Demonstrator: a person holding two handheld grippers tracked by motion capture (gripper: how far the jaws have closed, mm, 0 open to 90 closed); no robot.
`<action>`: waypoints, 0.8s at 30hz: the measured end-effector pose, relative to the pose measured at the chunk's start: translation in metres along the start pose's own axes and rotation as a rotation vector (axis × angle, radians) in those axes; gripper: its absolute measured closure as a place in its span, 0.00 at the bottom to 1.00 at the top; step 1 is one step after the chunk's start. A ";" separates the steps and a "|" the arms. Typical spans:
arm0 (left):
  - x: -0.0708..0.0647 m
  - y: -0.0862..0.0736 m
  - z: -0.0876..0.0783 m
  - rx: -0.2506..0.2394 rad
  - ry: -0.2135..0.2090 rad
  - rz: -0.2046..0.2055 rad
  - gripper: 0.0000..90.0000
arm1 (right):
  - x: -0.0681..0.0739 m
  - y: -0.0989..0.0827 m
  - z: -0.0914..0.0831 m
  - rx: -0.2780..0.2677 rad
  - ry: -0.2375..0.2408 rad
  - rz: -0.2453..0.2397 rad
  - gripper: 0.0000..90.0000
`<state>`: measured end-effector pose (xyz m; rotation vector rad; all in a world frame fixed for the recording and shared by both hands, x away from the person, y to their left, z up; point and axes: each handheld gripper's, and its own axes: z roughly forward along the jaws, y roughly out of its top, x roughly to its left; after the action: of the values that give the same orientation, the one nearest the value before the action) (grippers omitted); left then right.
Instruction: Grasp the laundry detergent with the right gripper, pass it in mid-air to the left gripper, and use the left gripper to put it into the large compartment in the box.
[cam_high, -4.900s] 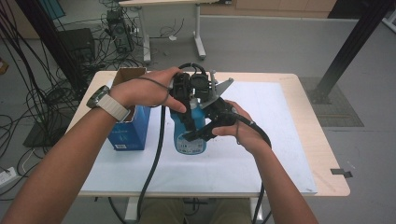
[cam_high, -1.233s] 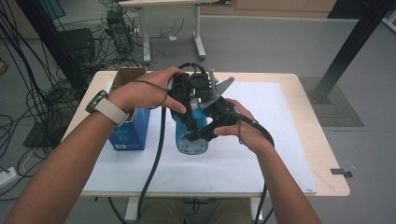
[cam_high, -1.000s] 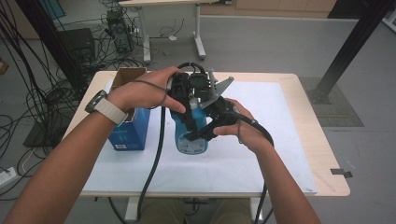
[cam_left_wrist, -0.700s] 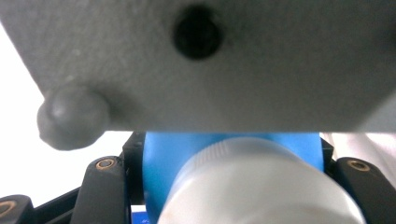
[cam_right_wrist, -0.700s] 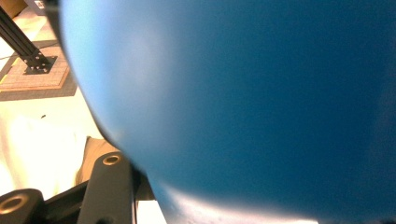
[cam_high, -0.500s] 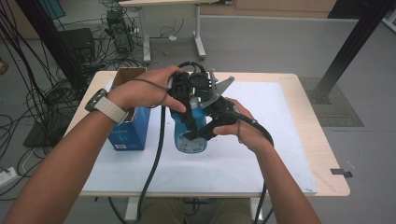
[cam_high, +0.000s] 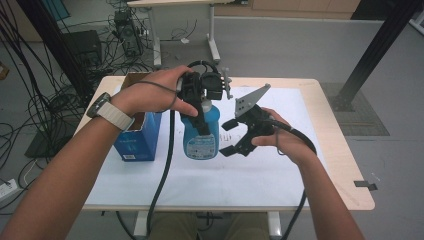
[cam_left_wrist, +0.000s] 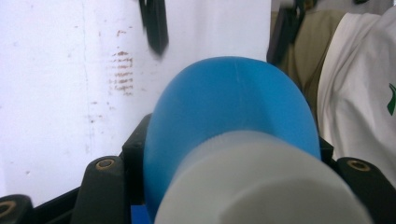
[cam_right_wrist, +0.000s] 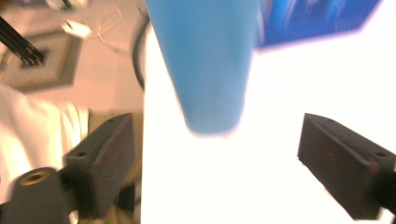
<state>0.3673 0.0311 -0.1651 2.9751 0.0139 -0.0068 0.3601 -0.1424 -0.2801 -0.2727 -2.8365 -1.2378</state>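
Note:
A blue bottle (cam_high: 200, 145) with a label stands upright over the white mat (cam_high: 280, 175). My left gripper (cam_high: 202, 127) comes down from above and is shut on its upper part. In the left gripper view the white cap (cam_left_wrist: 252, 182) and blue shoulder (cam_left_wrist: 229, 102) sit between the black fingers (cam_left_wrist: 105, 182). My right gripper (cam_high: 230, 137) is just right of the bottle and apart from it. Its jaws have just been opening and nothing is between them. In the right gripper view the bottle (cam_right_wrist: 205, 60) lies ahead of the wide-open gripper (cam_right_wrist: 217, 154).
A blue carton (cam_high: 137, 135) with an open top stands left of the bottle, also seen as the carton (cam_right_wrist: 317, 18) in the right gripper view. The wooden table (cam_high: 345, 165) ends close on the right. Cables (cam_high: 45, 110) cover the floor at left.
My right gripper has let go of the bottle, opened wide and moved off to the right. The left hand and the bottle have stayed where they were.

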 end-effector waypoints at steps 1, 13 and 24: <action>0.000 0.000 -0.001 0.002 0.004 -0.013 0.44 | 0.000 -0.005 -0.003 0.021 -0.016 0.010 0.07; 0.007 -0.001 -0.014 0.027 0.058 -0.196 0.44 | 0.005 -0.015 -0.040 0.220 -0.134 0.033 0.04; 0.021 -0.010 -0.028 0.028 0.127 -0.434 0.44 | -0.002 -0.023 -0.060 0.328 -0.185 0.029 0.04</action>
<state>0.3880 0.0457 -0.1390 2.9296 0.6753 0.1278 0.3557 -0.2020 -0.2564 -0.4312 -3.1151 -0.7585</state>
